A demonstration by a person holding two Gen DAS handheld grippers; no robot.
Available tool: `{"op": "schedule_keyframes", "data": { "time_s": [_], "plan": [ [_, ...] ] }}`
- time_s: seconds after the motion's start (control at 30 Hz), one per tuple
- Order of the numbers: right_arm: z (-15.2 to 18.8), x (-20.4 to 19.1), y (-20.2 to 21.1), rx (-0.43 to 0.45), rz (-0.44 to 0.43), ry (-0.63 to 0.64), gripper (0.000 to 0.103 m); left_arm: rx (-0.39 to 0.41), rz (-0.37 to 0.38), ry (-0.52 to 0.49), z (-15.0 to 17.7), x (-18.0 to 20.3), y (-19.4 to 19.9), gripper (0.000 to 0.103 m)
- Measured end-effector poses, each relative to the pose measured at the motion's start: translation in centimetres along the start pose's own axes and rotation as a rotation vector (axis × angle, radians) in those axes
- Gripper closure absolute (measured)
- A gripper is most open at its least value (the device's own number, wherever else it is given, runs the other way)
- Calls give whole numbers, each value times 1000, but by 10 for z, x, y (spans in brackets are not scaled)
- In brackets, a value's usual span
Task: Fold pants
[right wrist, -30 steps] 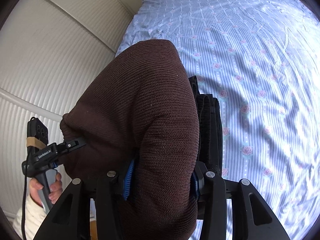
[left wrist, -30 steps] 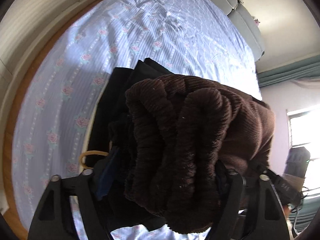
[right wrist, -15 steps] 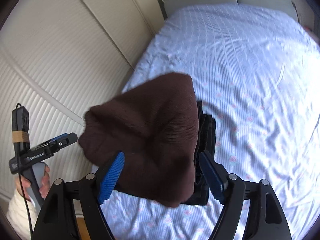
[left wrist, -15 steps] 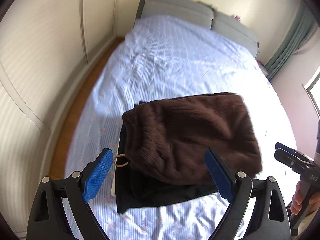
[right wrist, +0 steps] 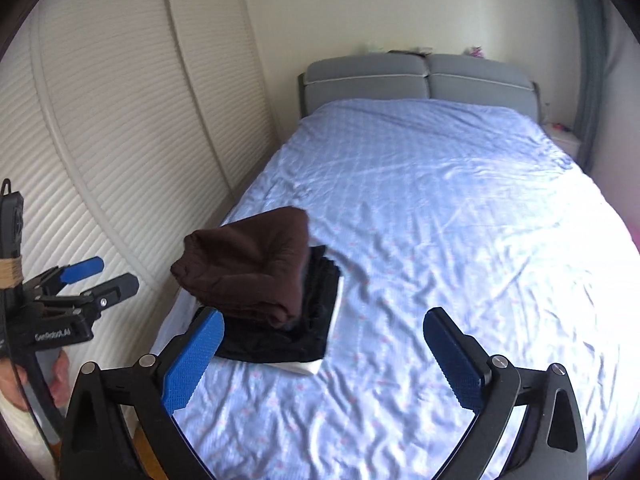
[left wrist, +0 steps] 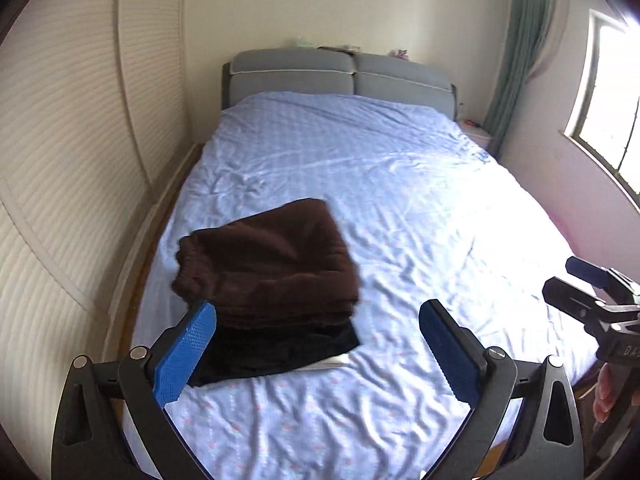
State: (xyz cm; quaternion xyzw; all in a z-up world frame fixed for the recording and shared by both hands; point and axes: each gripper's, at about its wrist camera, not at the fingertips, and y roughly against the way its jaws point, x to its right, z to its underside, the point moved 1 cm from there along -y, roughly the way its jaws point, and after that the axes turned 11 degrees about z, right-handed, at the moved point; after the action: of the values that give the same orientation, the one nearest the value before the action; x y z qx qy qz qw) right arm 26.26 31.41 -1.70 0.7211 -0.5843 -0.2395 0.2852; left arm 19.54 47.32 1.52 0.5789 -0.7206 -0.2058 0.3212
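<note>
The folded brown corduroy pants (left wrist: 268,264) lie on top of a folded black garment (left wrist: 280,350) near the bed's left front corner; they also show in the right wrist view (right wrist: 248,264). My left gripper (left wrist: 316,352) is open and empty, pulled back above the bed in front of the stack. My right gripper (right wrist: 324,356) is open and empty, also back from the stack. Each gripper shows in the other's view: the right one (left wrist: 592,296) at the right edge, the left one (right wrist: 84,280) at the left.
The bed (left wrist: 400,200) has a light blue floral sheet and a grey headboard (left wrist: 340,76). A white ribbed wardrobe (right wrist: 100,120) stands close along the bed's left side. A window (left wrist: 612,112) and green curtain (left wrist: 516,52) are at the right.
Both grippers let go of the brown pants and opened, then drew back and up from the stack. The pants now rest on the black garment.
</note>
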Motion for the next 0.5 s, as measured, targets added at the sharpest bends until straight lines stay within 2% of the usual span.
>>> {"op": "schedule_keyframes", "data": {
  "time_s": [0.13,0.27,0.4,0.5],
  "plan": [
    [12,33,40,43,55,-34,2,19,69,-8,6,45,12,0],
    [25,70,71,71,106,-68,2,40,56,-33,15,98,21,0],
    [41,116,100,87,123,-95,2,67,22,-51,30,150,28,0],
    [54,150,118,84,123,-95,2,72,34,-39,43,187,30,0]
  ]
}}
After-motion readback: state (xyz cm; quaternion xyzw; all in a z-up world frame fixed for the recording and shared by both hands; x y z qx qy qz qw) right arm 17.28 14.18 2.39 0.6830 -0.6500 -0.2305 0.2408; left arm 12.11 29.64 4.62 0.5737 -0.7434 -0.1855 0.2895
